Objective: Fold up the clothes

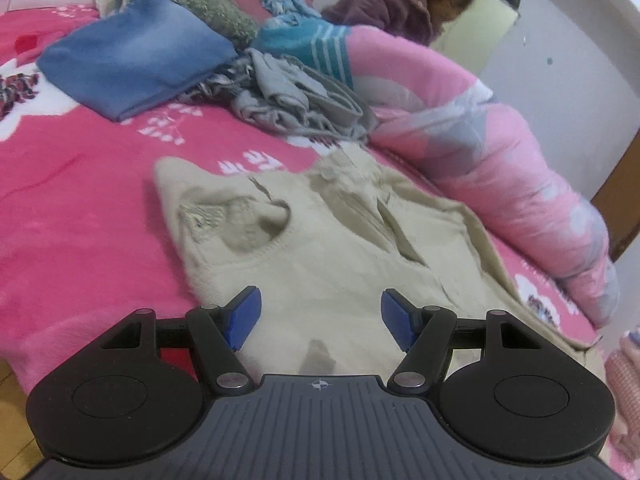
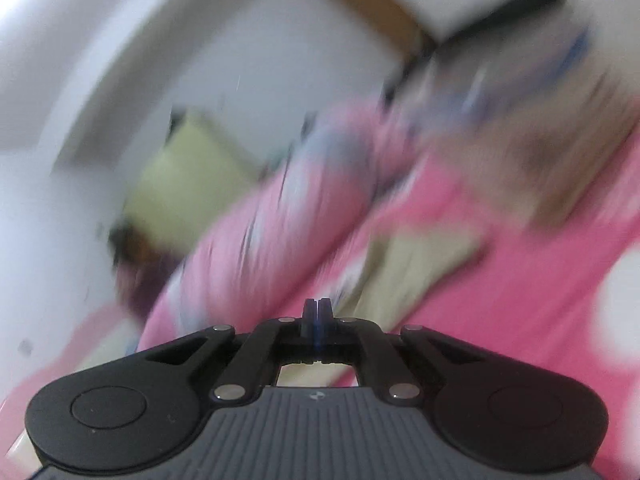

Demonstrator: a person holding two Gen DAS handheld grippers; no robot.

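Soft, even indoor light fills both views, with no hard glare and no clear source. In the left wrist view the near beige sweater (image 1: pixel 328 264) is fairly sharp and carries faint shadows in its folds; the far clothes are softer, and the person (image 1: pixel 404 0) at the far right is slightly smeared. Fisheye distortion bends the bed (image 1: pixel 80 184) and wall toward the edges. The right wrist view is heavily motion-blurred: pink, beige and white streak diagonally, and only the right gripper (image 2: pixel 317 312) stays crisp.
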